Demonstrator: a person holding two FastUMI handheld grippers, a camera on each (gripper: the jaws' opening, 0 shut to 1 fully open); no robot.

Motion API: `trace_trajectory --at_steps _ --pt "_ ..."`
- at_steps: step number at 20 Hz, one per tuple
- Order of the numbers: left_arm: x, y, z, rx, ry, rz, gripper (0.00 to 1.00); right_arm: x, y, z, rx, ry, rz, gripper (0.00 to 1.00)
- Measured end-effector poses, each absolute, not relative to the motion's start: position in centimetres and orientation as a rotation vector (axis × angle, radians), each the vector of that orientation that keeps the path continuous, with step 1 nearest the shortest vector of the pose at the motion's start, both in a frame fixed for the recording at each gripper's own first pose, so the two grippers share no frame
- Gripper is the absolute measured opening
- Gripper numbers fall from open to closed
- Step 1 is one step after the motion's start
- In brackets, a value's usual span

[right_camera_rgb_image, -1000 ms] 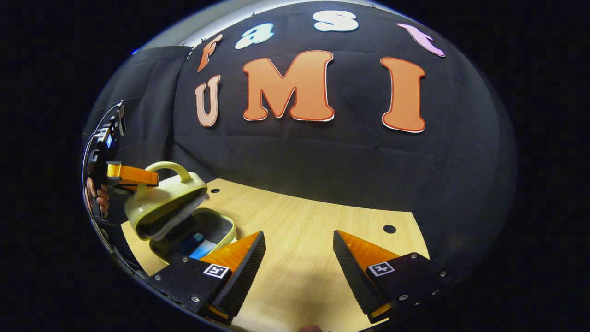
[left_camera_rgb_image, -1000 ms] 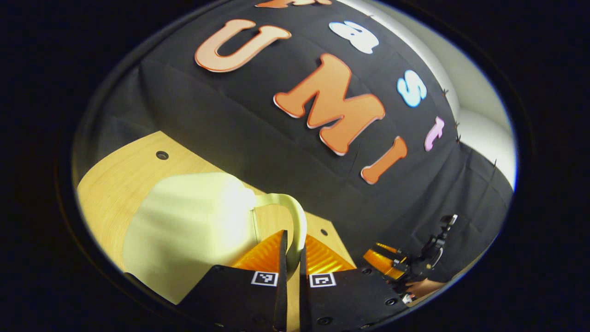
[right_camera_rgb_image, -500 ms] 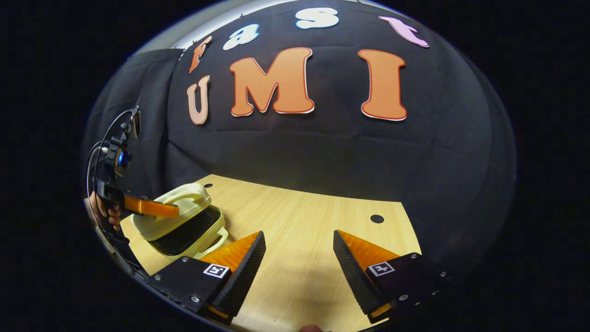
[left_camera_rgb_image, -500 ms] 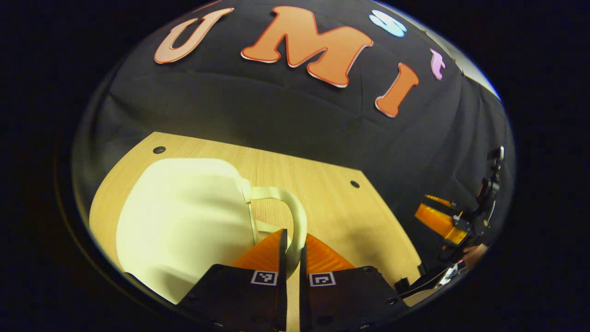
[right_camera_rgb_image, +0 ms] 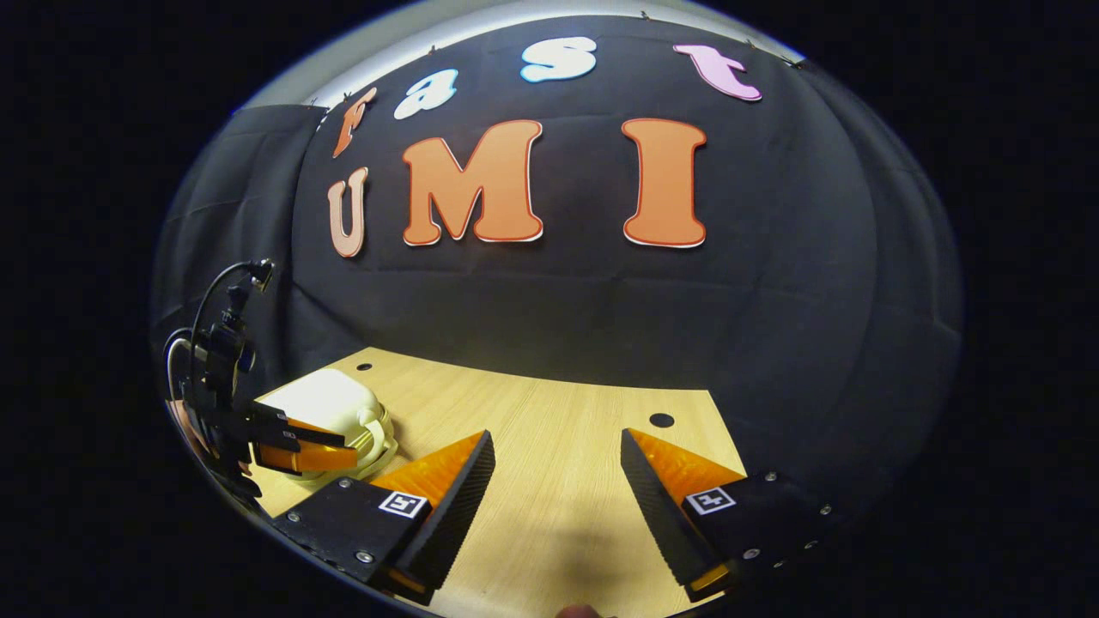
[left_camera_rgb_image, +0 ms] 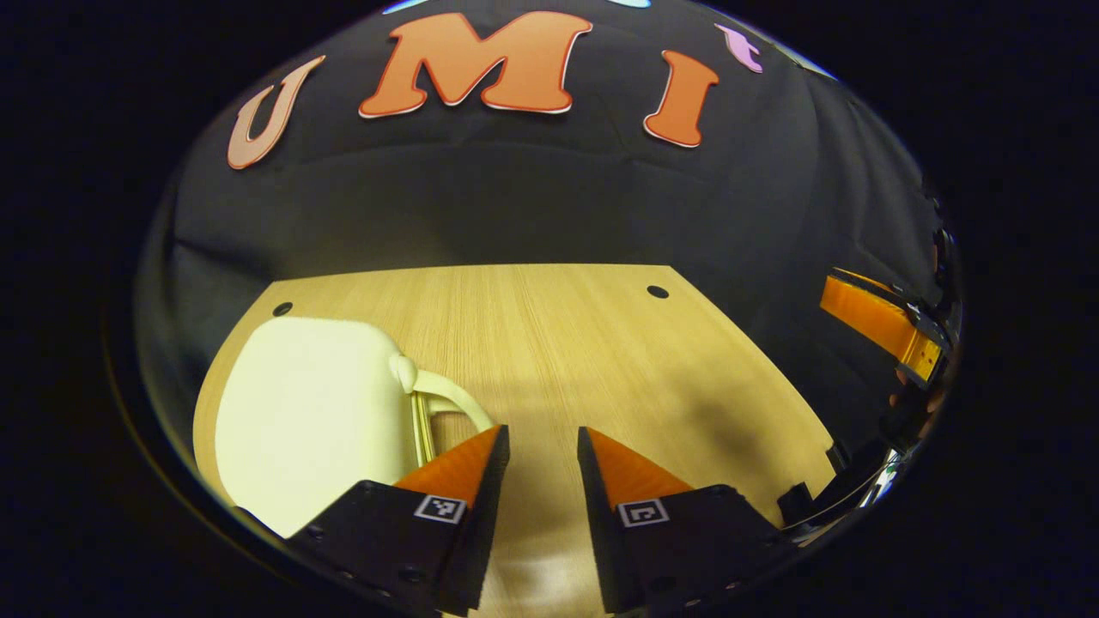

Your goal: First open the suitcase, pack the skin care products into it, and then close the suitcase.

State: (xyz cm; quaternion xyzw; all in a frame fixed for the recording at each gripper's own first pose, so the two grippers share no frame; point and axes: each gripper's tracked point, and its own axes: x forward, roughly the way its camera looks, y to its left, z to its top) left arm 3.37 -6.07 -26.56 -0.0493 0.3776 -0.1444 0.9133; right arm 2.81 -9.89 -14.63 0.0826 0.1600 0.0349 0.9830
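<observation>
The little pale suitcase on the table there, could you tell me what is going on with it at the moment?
A person is working with a pair of tongs in each hand. The pale suitcase lies closed on the wooden table, its handle pointing toward the left tongs, which are open beside the handle and hold nothing. The right tongs are open over bare table, away from the case. Packing looks done, judging by the shut lid.
</observation>
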Motion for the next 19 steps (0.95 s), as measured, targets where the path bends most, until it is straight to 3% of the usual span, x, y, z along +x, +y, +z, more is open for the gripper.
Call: trace_trajectory --at_steps 1,2,4,6,10,19 --pt "3.0 -6.7 -26.1 -0.089 0.761 -0.297 0.48 2.7 -10.3 -14.4 0.164 0.313 0.055 0.94" --pt "2.8 -7.4 -25.3 -0.077 0.737 -0.294 0.65 2.4 -10.6 -14.2 0.161 0.299 0.047 0.94" --pt "2.6 -9.2 -23.5 -0.06 0.661 -0.285 0.8 1.6 -11.0 -13.5 0.143 0.265 0.045 0.94" --pt "2.0 -10.9 -21.0 -0.055 0.588 -0.275 0.88 1.1 -11.3 -12.9 0.136 0.244 0.036 0.94" --pt "0.5 -13.4 -17.6 -0.049 0.479 -0.278 0.96 -2.0 -12.3 -11.8 0.112 0.223 -0.018 0.93" --pt "-4.0 -17.7 -12.7 0.013 0.314 -0.231 0.96 -10.5 -19.6 -13.4 0.026 0.248 -0.205 0.94"
